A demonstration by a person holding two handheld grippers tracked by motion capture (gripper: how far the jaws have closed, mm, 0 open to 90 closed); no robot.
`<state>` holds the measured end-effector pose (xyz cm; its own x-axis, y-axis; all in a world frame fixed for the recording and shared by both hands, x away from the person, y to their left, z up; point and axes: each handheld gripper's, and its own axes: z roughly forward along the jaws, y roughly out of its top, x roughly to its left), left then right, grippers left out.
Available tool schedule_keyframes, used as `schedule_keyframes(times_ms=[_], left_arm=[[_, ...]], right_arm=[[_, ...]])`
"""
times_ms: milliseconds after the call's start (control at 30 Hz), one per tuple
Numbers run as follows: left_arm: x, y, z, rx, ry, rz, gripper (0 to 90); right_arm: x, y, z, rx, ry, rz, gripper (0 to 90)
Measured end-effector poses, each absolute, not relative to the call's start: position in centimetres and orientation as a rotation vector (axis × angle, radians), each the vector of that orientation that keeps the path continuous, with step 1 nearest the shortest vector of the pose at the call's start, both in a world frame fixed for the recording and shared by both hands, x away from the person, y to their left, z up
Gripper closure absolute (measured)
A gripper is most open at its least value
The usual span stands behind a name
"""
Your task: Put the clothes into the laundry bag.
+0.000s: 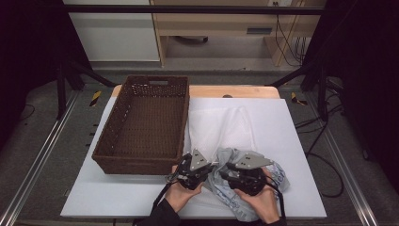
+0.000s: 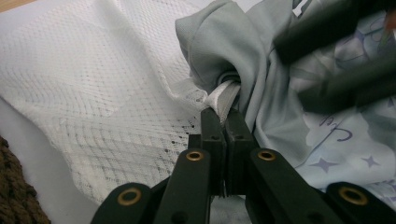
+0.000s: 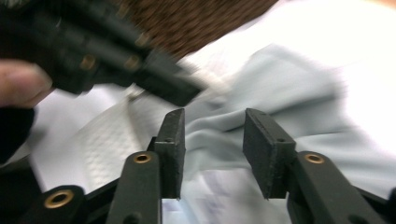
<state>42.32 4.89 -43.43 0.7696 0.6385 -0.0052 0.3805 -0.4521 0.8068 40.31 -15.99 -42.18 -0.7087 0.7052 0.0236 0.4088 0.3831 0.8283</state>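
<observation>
High view — a dark brown woven rectangular basket [image 1: 146,125] sits on the left half of the white table [image 1: 301,141], well apart from nothing: its near right corner is just beside the left tool [image 1: 187,165]. A white mesh laundry bag [image 1: 221,125] lies flat to the basket's right, long axis running away from the person. At its near end a crumpled pale grey garment with a blue star print [image 1: 225,157] bunches up, and both hands meet there. The right tool [image 1: 229,169] rests on top of the garment.

Left gripper view — left tool [image 2: 226,116] clenched on the white hem of the mesh bag [image 2: 93,93] at its mouth, jaws flush together on the fabric. The grey garment [image 2: 243,60] bulges out of that opening, immediately right of and beyond the pinch.

Right gripper view — blurred. Right tool [image 3: 212,135] released, jaws parted with nothing pressed between them; the grey garment [image 3: 280,88] lies directly ahead and beneath them. The left tool [image 3: 159,84] crosses just beyond, upper left.

Judgement: the right hand is nearer the garment — its next grip lies straight ahead, pushing toward the held bag mouth.
</observation>
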Motion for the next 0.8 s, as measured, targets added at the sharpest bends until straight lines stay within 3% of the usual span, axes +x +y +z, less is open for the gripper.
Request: schedule_keyframes(times_ms=[33, 133, 267, 367, 467, 533, 800], left_arm=[[42.3, 4.9, -43.4, 2.099, 0.759, 0.381, 88.6], [42.3, 4.8, -43.5, 2.108, 0.751, 0.390, 88.6], [42.4, 4.8, -43.6, 2.117, 0.753, 0.384, 88.6], [42.6, 4.7, -43.8, 2.123, 0.761, 0.372, 88.5], [42.5, 4.7, -43.9, 2.124, 0.762, 0.373, 88.5], [42.5, 4.7, -43.9, 2.120, 0.767, 0.372, 88.5], [42.9, 5.4, -43.2, 2.078, 0.807, 0.350, 88.5]], right_arm=[[40.4, -16.5, -41.9, 0.989, 2.271, 1.229, 54.7], [41.6, -17.8, -42.2, 1.061, 2.121, 1.143, 29.0], [43.7, -17.8, -44.4, 1.160, 2.161, 1.103, 23.5], [44.1, -17.1, -45.6, 1.152, 2.239, 1.056, 36.6], [43.8, -17.0, -45.4, 1.125, 2.290, 1.089, 68.2], [43.4, -17.3, -45.0, 1.127, 2.294, 1.133, 82.9], [40.9, -17.2, -42.5, 0.941, 2.351, 1.333, 85.4]])
